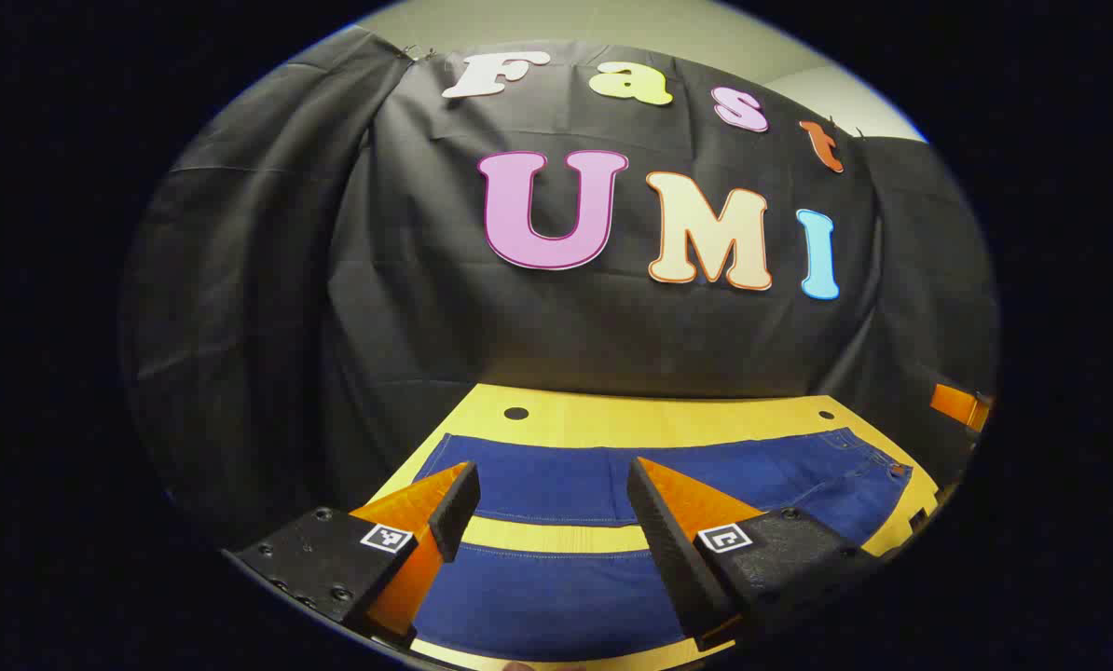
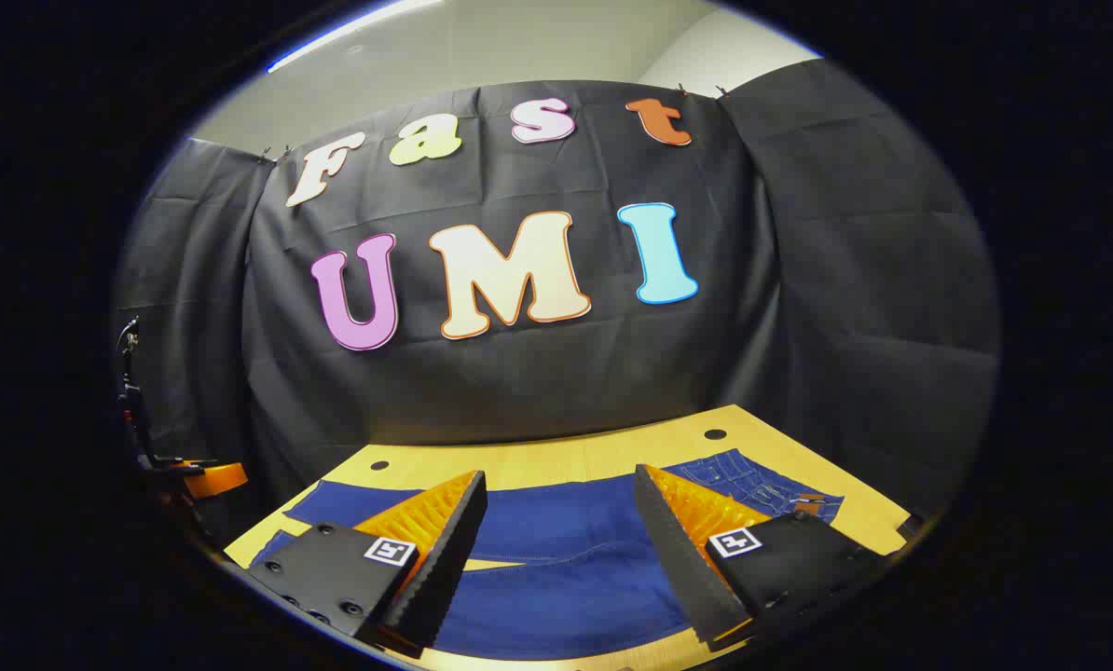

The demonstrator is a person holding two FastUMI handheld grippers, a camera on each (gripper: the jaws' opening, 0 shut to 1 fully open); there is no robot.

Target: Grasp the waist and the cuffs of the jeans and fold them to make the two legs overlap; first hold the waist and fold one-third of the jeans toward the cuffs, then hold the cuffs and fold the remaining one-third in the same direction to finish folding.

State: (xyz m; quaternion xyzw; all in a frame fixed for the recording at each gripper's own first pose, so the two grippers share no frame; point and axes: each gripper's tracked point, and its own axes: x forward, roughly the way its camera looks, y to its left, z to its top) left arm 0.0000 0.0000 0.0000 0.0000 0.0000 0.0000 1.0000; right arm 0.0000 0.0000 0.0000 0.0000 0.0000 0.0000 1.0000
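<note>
Low in the left gripper view, the left gripper (image 1: 553,499) hangs wide open and empty above the jeans (image 1: 566,485), which lie flat across the wooden table (image 1: 650,417), legs apart with a bare strip between them. In the right gripper view, the right gripper (image 2: 560,503) is likewise spread and holds nothing; the waist (image 2: 752,489) sits lower right. No fold looks begun. Next, each must drop to waist and cuffs. Nothing blocks them; two holes (image 1: 516,413) mark the tabletop.
</note>
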